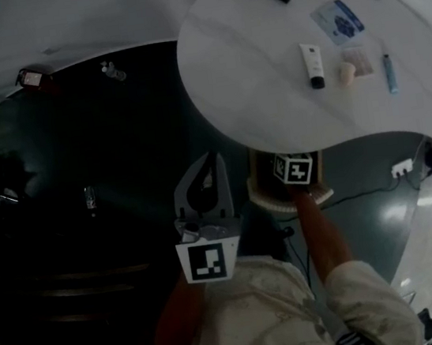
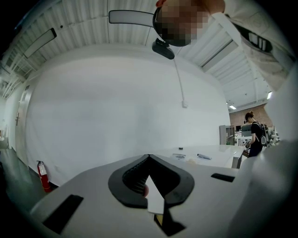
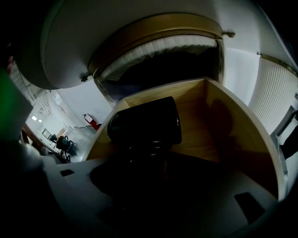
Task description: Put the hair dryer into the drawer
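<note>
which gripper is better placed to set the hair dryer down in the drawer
Right. The right gripper holds the black hair dryer over the open light wooden drawer. The left gripper is shut, empty, and points away at a white wall.

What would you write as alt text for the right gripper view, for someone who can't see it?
A black hair dryer, gripped in the right gripper, is inside an open light-wood drawer with a curved side wall. The drawer juts out from under a round white tabletop; the near foreground is very dark.
</note>
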Demonstrator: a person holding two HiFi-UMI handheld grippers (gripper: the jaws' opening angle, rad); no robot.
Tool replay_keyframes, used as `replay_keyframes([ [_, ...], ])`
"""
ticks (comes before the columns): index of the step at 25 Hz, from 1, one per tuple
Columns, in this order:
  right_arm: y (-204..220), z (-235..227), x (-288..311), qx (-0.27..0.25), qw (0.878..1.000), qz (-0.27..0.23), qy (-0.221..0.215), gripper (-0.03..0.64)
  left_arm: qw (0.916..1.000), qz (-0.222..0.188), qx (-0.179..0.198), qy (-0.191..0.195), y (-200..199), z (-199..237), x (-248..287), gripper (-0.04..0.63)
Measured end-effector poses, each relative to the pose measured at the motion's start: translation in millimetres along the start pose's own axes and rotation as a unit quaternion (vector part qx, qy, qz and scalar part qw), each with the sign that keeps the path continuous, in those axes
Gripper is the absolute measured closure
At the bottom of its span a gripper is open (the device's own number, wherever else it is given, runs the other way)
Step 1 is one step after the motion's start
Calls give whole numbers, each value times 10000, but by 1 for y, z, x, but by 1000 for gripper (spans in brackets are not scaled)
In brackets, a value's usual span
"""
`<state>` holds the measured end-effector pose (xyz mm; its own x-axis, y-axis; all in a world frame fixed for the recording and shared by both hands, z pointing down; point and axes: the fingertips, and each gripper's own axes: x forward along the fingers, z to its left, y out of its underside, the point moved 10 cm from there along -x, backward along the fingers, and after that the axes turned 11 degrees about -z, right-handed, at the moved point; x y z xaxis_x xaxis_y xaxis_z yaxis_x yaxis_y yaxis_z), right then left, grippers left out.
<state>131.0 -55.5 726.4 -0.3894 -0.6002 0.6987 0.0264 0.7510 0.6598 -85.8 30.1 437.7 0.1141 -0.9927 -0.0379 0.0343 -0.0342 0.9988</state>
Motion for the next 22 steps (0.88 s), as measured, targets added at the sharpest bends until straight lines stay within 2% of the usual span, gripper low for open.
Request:
replay_keyframes([
  [7,13,-12,14,94,9995,227,194,360,9999,-56,20,114,1,-7,7,594],
  [15,25,-18,22,144,9993,290,161,360,9999,-13,-3,103,5,-9,1,594],
  [22,15,-7,11,-134,9992,273,248,346,9998,-5,-68,212,5,-13,2,594],
])
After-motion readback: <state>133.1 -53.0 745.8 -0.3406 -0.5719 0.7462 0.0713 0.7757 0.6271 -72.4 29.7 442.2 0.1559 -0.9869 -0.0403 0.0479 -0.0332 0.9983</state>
